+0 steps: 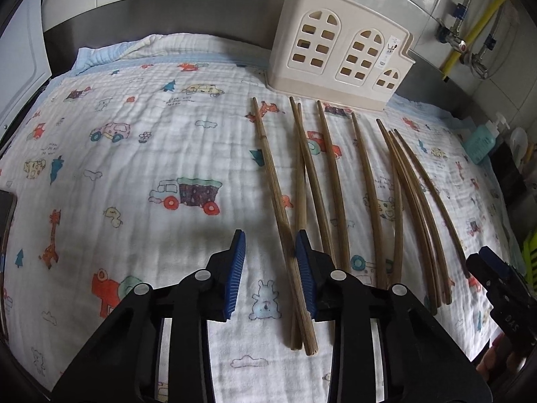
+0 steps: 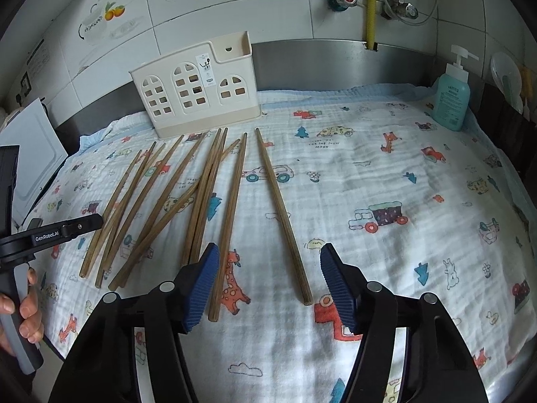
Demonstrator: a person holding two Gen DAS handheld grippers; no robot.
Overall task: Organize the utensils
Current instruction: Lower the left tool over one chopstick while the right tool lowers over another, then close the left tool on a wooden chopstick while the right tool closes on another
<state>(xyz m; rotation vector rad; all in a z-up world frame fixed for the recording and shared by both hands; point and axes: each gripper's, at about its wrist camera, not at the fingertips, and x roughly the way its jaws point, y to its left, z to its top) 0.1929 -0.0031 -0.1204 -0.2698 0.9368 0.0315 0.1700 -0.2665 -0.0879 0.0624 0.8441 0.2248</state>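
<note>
Several brown wooden chopsticks point(image 1: 335, 181) lie side by side on a cartoon-print cloth point(image 1: 134, 168), in front of a cream plastic utensil holder point(image 1: 339, 53) with arched windows. My left gripper point(image 1: 270, 235) hangs low over the leftmost chopstick point(image 1: 268, 158), which passes between the jaws close to the right pad; the left pad stands apart from it. In the right wrist view my right gripper point(image 2: 268, 250) straddles the two rightmost chopsticks point(image 2: 282, 215), and its pads are clear of both. The holder point(image 2: 198, 94) stands behind the row.
A teal soap bottle point(image 2: 449, 97) stands at the cloth's far right corner. Behind the counter is a tiled wall with pipes and a yellow hose point(image 2: 371, 3). A white board point(image 2: 30, 154) leans at the left. A hand point(image 2: 27, 302) grips the left tool's handle.
</note>
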